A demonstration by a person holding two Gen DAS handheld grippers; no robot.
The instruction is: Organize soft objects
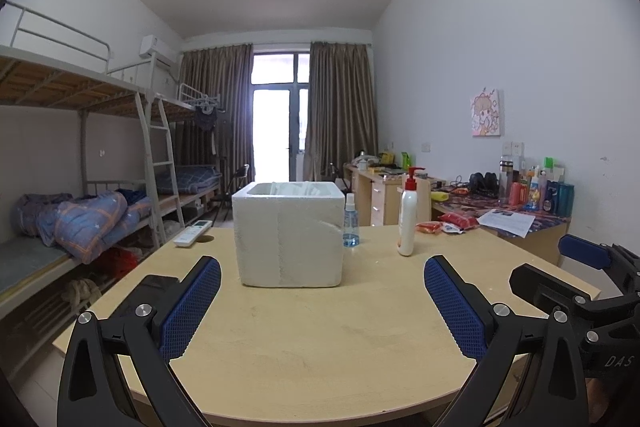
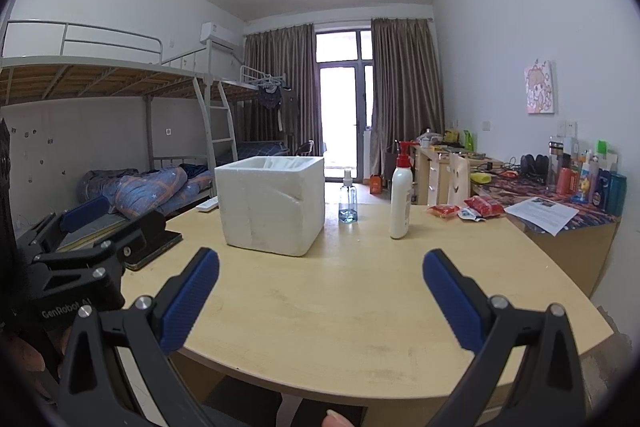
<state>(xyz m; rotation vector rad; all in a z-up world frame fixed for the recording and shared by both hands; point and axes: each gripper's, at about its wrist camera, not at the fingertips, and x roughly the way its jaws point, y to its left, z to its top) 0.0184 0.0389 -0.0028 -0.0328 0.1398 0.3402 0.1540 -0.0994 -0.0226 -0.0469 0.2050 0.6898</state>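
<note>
A white foam box [image 1: 289, 233] stands open-topped on the wooden table [image 1: 320, 339]; it also shows in the right wrist view [image 2: 272, 203]. Red snack packets [image 1: 448, 225] lie at the table's far right, also in the right wrist view [image 2: 466, 209]. My left gripper [image 1: 322, 301] is open and empty above the table's near edge, short of the box. My right gripper [image 2: 320, 297] is open and empty, beside the left one; it shows at the right edge of the left wrist view [image 1: 560, 267].
A white pump bottle [image 1: 408, 213], a small spray bottle [image 1: 350, 221] and a remote [image 1: 193, 233] stand around the box. A dark tablet [image 2: 154, 247] lies at the table's left. A cluttered desk [image 2: 560, 199] is on the right, bunk beds [image 1: 80, 211] on the left.
</note>
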